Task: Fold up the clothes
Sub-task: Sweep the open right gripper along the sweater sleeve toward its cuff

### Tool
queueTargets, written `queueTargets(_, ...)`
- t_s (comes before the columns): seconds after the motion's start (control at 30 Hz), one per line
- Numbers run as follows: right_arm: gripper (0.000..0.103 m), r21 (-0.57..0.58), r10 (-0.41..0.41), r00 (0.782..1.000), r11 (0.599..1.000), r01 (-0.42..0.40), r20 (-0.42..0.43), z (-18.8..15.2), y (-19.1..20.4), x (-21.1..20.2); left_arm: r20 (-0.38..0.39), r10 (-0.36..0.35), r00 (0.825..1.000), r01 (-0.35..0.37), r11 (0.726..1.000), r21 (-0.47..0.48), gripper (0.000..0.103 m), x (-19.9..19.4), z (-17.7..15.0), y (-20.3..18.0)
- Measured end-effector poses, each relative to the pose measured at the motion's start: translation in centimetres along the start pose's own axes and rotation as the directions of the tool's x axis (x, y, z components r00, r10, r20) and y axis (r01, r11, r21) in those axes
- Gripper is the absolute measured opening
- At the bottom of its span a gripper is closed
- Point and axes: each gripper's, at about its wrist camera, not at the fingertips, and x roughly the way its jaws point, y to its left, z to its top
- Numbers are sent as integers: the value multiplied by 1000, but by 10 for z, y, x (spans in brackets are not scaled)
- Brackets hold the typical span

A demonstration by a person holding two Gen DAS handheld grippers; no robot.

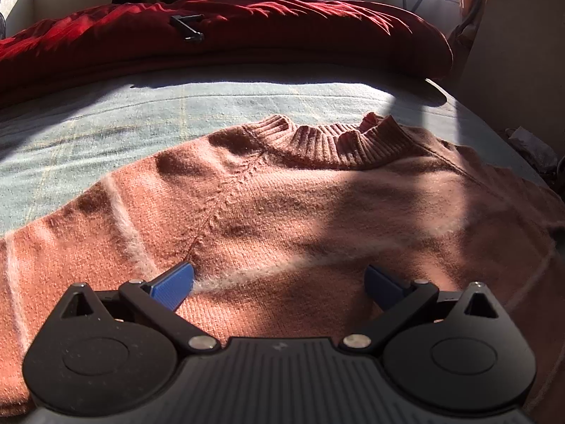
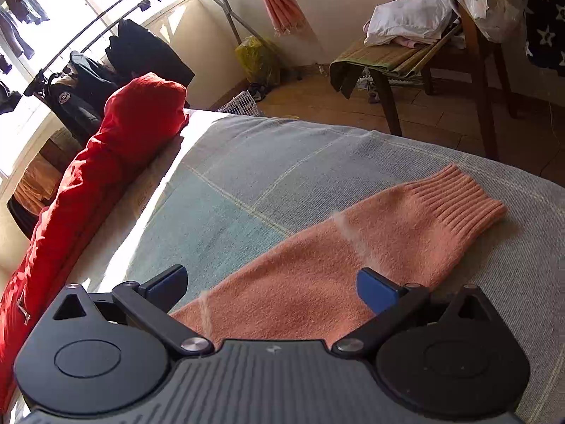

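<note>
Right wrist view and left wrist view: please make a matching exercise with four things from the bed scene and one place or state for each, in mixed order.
Things:
1. ribbed sweater cuff
2. ribbed sweater collar
3. red padded quilt
4. left tongs

Places or states:
A. bunched along the far side of the bed
B. at the end of the flat sleeve
C. open above the knit
D. at the top of the sweater body

Pairs: 1-B, 2-D, 3-A, 4-C

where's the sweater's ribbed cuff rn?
Right wrist view, far right: the ribbed cuff of the pink knitted sweater's sleeve lies flat on the pale checked blanket, beyond the open right gripper.
</note>
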Motion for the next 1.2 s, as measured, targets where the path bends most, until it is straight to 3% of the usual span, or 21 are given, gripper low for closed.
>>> queueTargets(0.13,103,-30,34,999,999,-34,0,15,5,22,2,-3,1000,3,1000,0,102,-1,-1,1)
queueTargets(0.27,103,-59,-53,997,997,50,-56,11,5,44,2,-5,1000,5,1000,-3,102,-1,-1,1)
queueTargets(0.4,103,-107,-116,993,988,111,-38,-5,17,29,-2,-2,1000,2,1000,1,102,0,0,0)
queueTargets(0.57,103,-338,-90,996,938,77,-23,-37,71,2,-5,14,1000,-14,1000,7,102,2,0,-2)
queueTargets(0.63,103,-413,-14,998,911,-14,-65,-49,98,0,-4,12,1000,-12,1000,6,102,2,0,-2)
queueTargets(0.73,103,-402,133,975,894,-196,-179,-59,128,11,-2,7,1000,-7,1000,5,102,1,-1,-1)
queueTargets(0.83,103,-316,236,926,890,-328,-294,-66,153,39,4,0,1000,0,1000,4,102,0,-2,0)
queueTargets(0.9,103,-290,233,911,895,-338,-341,-72,162,61,9,-4,1000,4,1000,5,102,0,-3,1)
queueTargets(0.97,103,-288,190,915,909,-301,-356,-77,166,81,10,-6,1000,6,1000,9,102,0,-3,1)
queueTargets(1.03,103,-273,198,920,915,-298,-339,-76,164,90,11,-9,1000,9,1000,8,102,0,-3,1)
queueTargets(1.13,103,-202,216,924,936,-288,-315,-68,162,84,12,-10,1000,10,1000,8,102,0,-3,1)
queueTargets(1.2,103,-217,219,933,933,-286,-285,-68,164,67,13,-8,1000,8,1000,8,102,1,-3,1)
